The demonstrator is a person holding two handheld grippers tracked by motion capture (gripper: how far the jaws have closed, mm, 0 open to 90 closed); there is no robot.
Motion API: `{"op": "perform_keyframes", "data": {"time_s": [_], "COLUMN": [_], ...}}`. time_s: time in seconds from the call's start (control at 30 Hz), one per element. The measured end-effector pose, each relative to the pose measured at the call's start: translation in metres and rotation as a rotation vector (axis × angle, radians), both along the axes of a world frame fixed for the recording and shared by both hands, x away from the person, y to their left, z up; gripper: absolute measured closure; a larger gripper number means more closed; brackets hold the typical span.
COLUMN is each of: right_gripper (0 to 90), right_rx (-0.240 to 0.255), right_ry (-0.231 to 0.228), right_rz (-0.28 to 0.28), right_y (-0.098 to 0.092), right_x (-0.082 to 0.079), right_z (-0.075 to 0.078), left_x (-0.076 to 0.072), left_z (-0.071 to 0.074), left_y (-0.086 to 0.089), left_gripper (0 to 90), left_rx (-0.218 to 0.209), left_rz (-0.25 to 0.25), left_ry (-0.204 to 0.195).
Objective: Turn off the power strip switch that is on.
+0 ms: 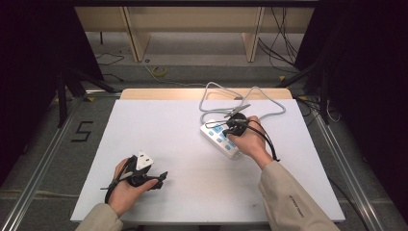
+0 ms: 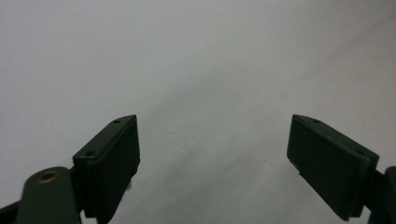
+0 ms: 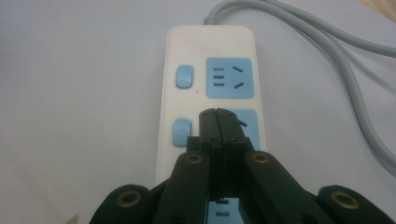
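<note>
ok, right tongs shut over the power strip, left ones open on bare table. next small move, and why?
Probably ease the right tongs down toward the second blue socket of the power strip: their jaws are closed, tips over that socket, perhaps to steady the strip. The left tongs are open over bare table, holding nothing.

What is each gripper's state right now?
Left gripper: open, jaws wide apart, nothing between them.
Right gripper: shut, empty, over the white power strip with blue sockets.

White table (image 1: 159,120) on grey floor (image 1: 38,144); wooden bench (image 1: 192,21) behind; black drapes (image 1: 33,57) flanking.
</note>
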State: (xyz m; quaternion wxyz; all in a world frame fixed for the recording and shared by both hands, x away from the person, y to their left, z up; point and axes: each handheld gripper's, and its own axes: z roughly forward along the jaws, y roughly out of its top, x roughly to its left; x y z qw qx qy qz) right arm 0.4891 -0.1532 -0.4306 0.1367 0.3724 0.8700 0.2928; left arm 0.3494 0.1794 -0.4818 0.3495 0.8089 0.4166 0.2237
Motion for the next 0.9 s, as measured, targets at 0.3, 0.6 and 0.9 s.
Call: {"op": "perform_keyframes", "data": {"time_s": [0.3,0.6,0.9], "right_gripper": [90.0,90.0,90.0], "right_rx": [0.009,0.028,0.060], "right_ry": [0.001,0.007,-0.004], "right_rz": [0.002,0.004,0.003], "right_y": [-0.017,-0.028,-0.040], "right_x": [-0.017,-0.033,-0.052], "right_z": [0.000,-0.004,-0.008], "left_x": [0.000,-0.001,-0.001], "left_z": [0.000,0.000,0.000], "left_y": [0.000,0.001,0.001], "left_gripper": [16.9,16.9,17.0], "left_rx": [-0.002,-0.002,0.005], "left_rz": [0.007,0.008,0.005], "left_ry": [0.000,0.001,0.003]}}
